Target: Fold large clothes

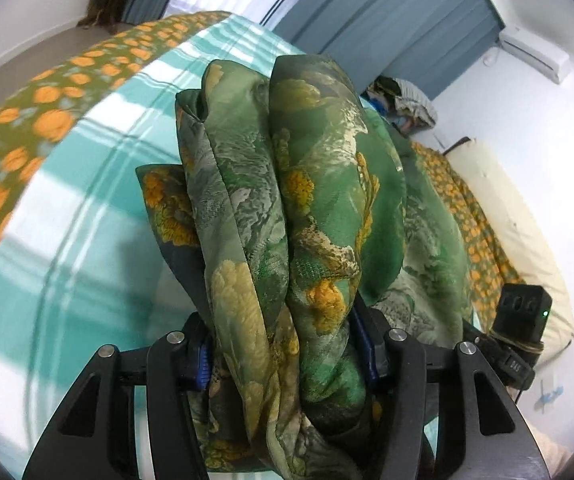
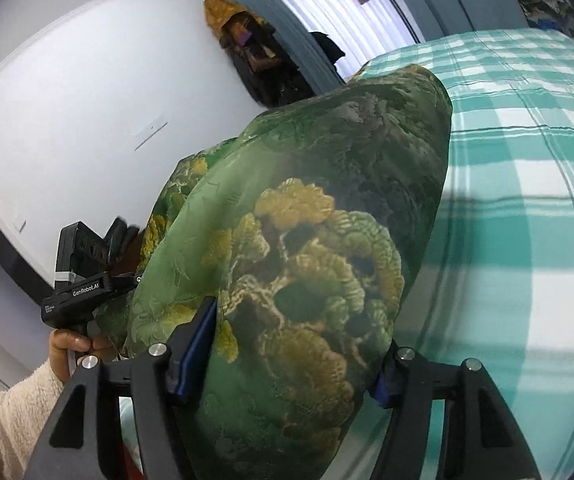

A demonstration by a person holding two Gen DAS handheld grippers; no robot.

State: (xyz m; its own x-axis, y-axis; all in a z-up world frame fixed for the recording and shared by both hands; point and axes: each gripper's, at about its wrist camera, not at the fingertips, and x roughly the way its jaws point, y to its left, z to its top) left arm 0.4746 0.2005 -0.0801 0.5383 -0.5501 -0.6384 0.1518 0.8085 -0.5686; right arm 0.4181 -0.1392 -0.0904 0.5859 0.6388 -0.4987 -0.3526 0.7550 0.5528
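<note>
A thick green padded garment point(image 1: 319, 184) with yellow flower and landscape print is bunched in folds and held up over the bed. My left gripper point(image 1: 285, 356) is shut on a thick bundle of it, with the blue pads point(image 1: 201, 364) pressed into the cloth on both sides. My right gripper point(image 2: 293, 360) is shut on another rounded fold of the same garment point(image 2: 307, 248). The right gripper's body point(image 1: 521, 320) shows at the right edge of the left wrist view. In the right wrist view the left gripper point(image 2: 83, 280) shows at the left, held by a hand point(image 2: 67, 344) in a cream fleece sleeve.
Under the garment lies a bed with a teal and white checked sheet point(image 1: 87, 208) point(image 2: 527, 200). A green blanket with orange flowers point(image 1: 47, 112) runs along the bed's edge. A clothes pile point(image 1: 403, 100), blue curtains point(image 1: 387, 20), a cream pillow point(image 1: 527, 240) and white walls surround it.
</note>
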